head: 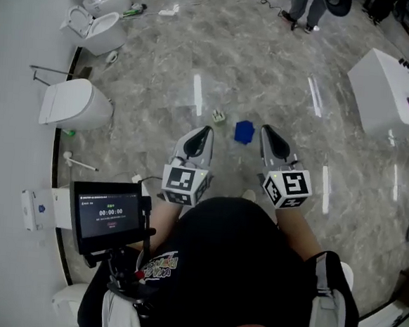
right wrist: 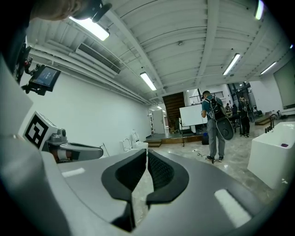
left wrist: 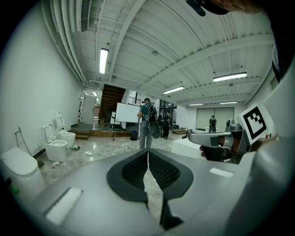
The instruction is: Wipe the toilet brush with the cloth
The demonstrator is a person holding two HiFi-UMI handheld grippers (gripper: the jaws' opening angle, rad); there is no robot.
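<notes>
we hold the grey left gripper (head: 206, 130) and grey right gripper (head: 266, 129) side by side, each with its jaws closed together on nothing. a crumpled blue cloth (head: 244, 131) lies on the grey marble floor (head: 268, 72), seen between their tips. the white long-handled toilet brush (head: 79, 162) lies well apart, near a white toilet (head: 72, 104).

the small screen (head: 109, 214) on the rig by the person's chest shows a timer reading 00:00:00; its other lines are too small to read. the print on the black shirt (head: 160, 265) is blurred. the cubes of the left tongs (head: 206, 130) and right tongs (head: 265, 129) bear square black-and-white markers.
</notes>
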